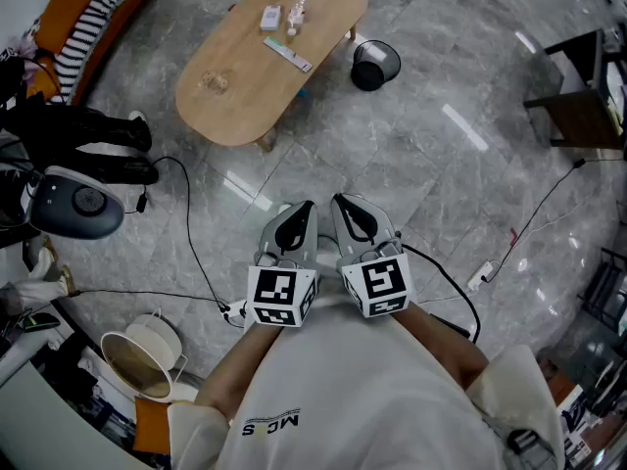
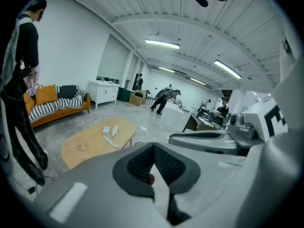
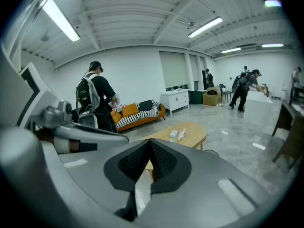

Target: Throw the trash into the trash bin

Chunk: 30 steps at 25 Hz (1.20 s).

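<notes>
So the trash is sitting on the oval wooden table [image 1: 235,101]: a small white box [image 1: 270,17], a little pale bottle-looking thing [image 1: 297,12] right beside it, and a long flat strip [image 1: 287,54] nearer the edge. The black trash bin [image 1: 375,65] with a white liner is on the floor just off the table's end. Left gripper [image 1: 297,221] and right gripper [image 1: 353,215] are side by side well short of the table, both with jaws closed and nothing in them.

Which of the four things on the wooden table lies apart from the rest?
The clear crumpled piece, alone at the nearer table end; the white box, slim pale item and flat strip lie together.
</notes>
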Each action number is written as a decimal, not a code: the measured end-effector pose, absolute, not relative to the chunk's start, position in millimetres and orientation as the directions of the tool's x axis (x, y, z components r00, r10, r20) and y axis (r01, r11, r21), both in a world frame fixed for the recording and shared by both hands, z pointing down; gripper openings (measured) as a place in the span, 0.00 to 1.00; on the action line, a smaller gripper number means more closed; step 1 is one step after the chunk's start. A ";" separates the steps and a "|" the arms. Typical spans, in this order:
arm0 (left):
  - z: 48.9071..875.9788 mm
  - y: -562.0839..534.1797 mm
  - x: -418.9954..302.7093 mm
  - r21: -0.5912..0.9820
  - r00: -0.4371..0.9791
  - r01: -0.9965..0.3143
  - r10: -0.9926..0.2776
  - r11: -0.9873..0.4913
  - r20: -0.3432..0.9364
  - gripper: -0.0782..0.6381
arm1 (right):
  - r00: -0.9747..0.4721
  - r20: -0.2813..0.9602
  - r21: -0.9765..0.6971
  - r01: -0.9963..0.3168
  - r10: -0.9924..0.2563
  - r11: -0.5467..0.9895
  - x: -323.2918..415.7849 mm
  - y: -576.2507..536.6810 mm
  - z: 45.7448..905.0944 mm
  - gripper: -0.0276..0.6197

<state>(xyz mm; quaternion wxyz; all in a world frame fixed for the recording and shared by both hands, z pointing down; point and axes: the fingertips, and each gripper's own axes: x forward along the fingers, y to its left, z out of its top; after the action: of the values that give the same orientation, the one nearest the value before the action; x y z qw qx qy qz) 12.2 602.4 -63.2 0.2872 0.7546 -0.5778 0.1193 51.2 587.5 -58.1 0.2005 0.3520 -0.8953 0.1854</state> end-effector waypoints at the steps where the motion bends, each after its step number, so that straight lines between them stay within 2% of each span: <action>1: -65.8 612.7 9.1 0.291 0.311 -0.940 -0.802 -0.179 0.511 0.11 | -0.669 0.497 -0.193 -0.706 -0.552 0.682 43.9 600.3 -58.9 0.08; 12: -84.0 656.3 -60.8 0.260 0.319 -0.940 -0.841 -0.221 0.438 0.11 | -0.646 0.437 -0.112 -0.730 -0.626 0.675 -23.1 646.5 -75.4 0.08; 18: -85.1 663.0 -87.5 0.243 0.338 -0.936 -0.842 -0.254 0.420 0.11 | -0.617 0.394 -0.170 -0.778 -0.681 0.605 -39.0 644.8 -82.3 0.08; 24: -88.2 662.8 -103.2 0.277 0.373 -0.920 -0.840 -0.279 0.394 0.11 | -0.600 0.409 -0.133 -0.784 -0.687 0.606 -56.4 655.8 -81.3 0.08; 30: -80.6 634.9 -111.8 0.274 0.389 -0.916 -0.821 -0.294 0.419 0.11 | -0.575 0.445 -0.192 -0.810 -0.687 0.553 -59.9 622.9 -67.1 0.08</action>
<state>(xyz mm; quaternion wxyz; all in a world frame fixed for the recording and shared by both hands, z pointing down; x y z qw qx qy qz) -111.8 634.9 -80.6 0.2392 0.7982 -0.5438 0.0995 -59.9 622.9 -67.1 0.1613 0.4321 -0.8664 0.1914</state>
